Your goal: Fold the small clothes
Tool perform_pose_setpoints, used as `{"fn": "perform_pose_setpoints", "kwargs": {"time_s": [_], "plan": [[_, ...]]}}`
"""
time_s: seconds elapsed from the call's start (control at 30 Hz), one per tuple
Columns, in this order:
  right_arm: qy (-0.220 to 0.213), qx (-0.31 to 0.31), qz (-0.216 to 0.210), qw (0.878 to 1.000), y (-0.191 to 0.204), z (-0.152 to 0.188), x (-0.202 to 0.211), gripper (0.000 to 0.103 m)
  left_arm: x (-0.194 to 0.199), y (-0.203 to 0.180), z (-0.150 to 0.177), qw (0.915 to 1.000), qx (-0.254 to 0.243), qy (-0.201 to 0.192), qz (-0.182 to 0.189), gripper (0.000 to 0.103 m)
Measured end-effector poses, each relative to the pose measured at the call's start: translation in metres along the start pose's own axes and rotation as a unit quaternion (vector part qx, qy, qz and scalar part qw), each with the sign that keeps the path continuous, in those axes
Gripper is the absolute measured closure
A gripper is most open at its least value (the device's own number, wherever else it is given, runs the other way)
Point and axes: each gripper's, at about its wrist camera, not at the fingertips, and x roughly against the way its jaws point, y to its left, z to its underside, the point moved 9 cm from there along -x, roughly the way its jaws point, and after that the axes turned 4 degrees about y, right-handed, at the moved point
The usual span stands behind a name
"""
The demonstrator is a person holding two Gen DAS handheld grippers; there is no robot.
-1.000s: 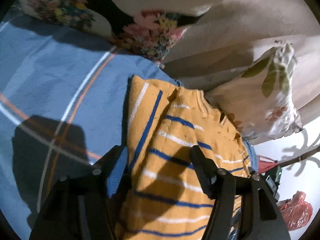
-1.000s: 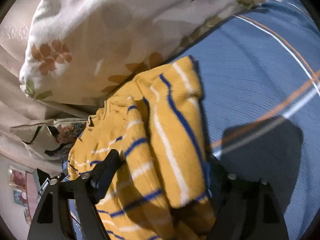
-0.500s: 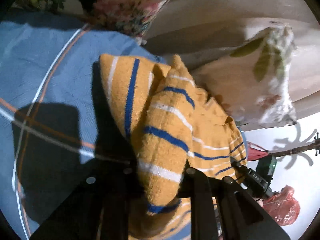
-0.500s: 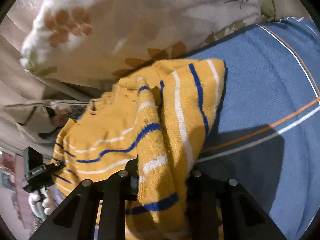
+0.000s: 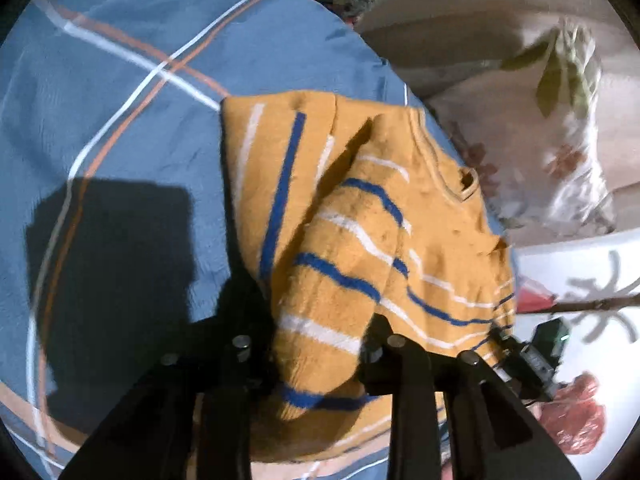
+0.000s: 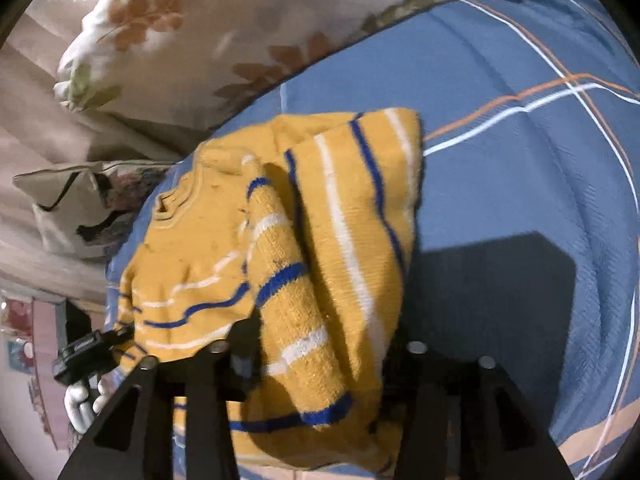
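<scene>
A blue bedsheet with crossing white and orange stripes (image 5: 120, 92) spreads wide under everything, a dark blocky shadow lying across it. At its far edge rests a cream pillow printed with rust-brown and green leaves (image 6: 248, 28), and near that a dark floral cushion (image 6: 116, 196). Off the bed's edge sits a crumpled red plastic bag (image 5: 576, 416).

Dim, warm light from behind throws hard black shadows on the bedspread (image 5: 120, 80) — fisheye edges bend and blur.
</scene>
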Motion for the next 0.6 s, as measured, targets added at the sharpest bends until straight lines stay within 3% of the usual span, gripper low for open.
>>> {"fn": "perform_pose_setpoints", "kwargs": {"time_s": [0.1, 0.17, 0.27, 0.33, 0.4, 0.47, 0.6], "plan": [[-0.033, 0.002, -0.004, 0.999, -0.003, -0.001, 0.038, 0.049, 0.023, -0.005, 0.006, 0.9995, -0.010, -0.030, 0.010, 0.075], [-0.077, 0.029, 0.026, 0.996, 0.001, -0.007, 0.072, 0.049, 0.040, -0.007, 0.011, 0.9987, -0.020, -0.046, 0.010, 0.074], [-0.129, 0.065, 0.049, 0.988, 0.015, -0.013, 0.101, 0.047, 0.059, -0.004, 0.019, 0.9972, -0.025, -0.070, 0.004, 0.064], [-0.119, 0.087, 0.015, 0.989, 0.035, -0.009, 0.099, 0.047, 0.064, 0.000, 0.029, 0.9968, -0.022, -0.077, 0.005, 0.062], [-0.081, 0.114, -0.010, 0.990, 0.055, -0.001, 0.075, 0.047, 0.059, 0.003, 0.034, 0.9968, -0.016, -0.078, -0.002, 0.062], [-0.050, 0.130, -0.001, 0.990, 0.059, 0.003, 0.045, 0.047, 0.056, 0.005, 0.042, 0.9964, -0.012, -0.082, -0.013, 0.058], [-0.031, 0.112, 0.025, 0.993, 0.039, -0.006, 0.008, 0.049, 0.049, 0.016, 0.051, 0.9947, 0.000, -0.093, -0.042, 0.046]]}}
